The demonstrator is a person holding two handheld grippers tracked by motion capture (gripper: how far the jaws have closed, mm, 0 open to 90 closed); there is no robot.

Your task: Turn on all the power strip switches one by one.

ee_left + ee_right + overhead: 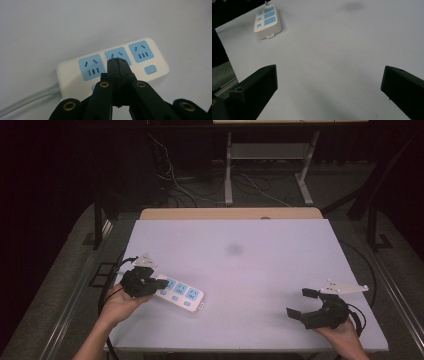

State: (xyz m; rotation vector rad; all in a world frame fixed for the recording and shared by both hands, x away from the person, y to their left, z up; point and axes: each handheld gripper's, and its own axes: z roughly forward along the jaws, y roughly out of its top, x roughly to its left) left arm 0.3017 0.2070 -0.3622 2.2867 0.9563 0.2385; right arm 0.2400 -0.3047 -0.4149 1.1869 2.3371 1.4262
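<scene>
Left gripper [150, 282] at near-left of table [250, 250], jaws pressed together on nothing, tips over power strip [179, 293]'s middle socket [122, 53]; strip flat, white with blue sockets, cord [27, 98] trailing off its left end; right gripper [304, 304] near-right, jaws wide apart, well clear of strip.

The high view looks forward and down over the whole table [240, 245]. The left gripper view sits close above the power strip [112, 65] (its own jaws in front). The right gripper view looks low across the table, sharing that strip [267, 22] far off.
</scene>
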